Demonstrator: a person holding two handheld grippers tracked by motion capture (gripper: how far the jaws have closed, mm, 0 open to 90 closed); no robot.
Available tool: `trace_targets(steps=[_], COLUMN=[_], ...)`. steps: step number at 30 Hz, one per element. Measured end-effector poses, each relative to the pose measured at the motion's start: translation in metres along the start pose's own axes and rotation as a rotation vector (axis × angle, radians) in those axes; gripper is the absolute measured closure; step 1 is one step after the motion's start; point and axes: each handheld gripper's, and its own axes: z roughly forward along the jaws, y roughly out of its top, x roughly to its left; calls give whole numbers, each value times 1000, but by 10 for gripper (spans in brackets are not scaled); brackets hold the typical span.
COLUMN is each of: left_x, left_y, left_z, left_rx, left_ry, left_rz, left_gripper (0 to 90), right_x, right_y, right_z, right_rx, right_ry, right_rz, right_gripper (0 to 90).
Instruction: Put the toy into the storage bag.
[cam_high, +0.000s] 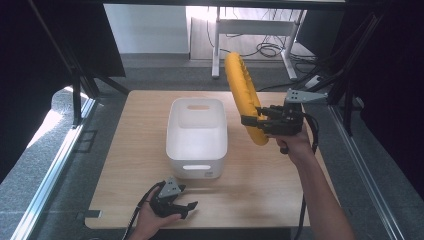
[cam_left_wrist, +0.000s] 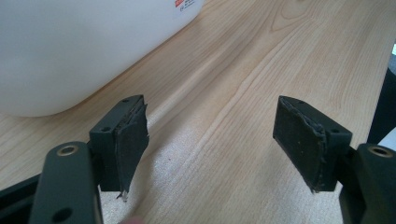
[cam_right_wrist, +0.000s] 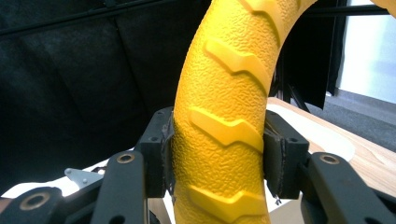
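Yellow ring (cam_high: 243, 95): held upright above the table's right side, just right of the white bin, clear of the surface; raised tread pattern on its textured rim
Right gripper (cam_high: 251, 120): jaws clamped on the ring's lower rim, one pad on each side (cam_right_wrist: 217, 140)
Left gripper (cam_high: 186, 208): low at the table's near edge, jaws spread wide with nothing between them
White bin (cam_high: 196, 134): mid-table, empty
Table (cam_high: 265, 185): light wood

one yellow ring (cam_high: 243, 97), one white bin (cam_high: 196, 136), seemingly empty, two tongs
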Motion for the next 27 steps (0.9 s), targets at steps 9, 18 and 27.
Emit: trace_targets(steps=[9, 18, 27], left_x=[0, 0, 1], left_y=[0, 0, -1], left_z=[0, 0, 1], left_rx=[0, 3, 7], left_ry=[0, -1, -1], left_rz=[1, 1, -2], left_gripper=[265, 264, 264], right_x=[7, 13, 18], right_y=[8, 14, 19], right_z=[5, 11, 20], right_rx=[-10, -26, -35], right_ry=[9, 24, 46], right_rz=[6, 0, -7], right_gripper=[516, 516, 516])
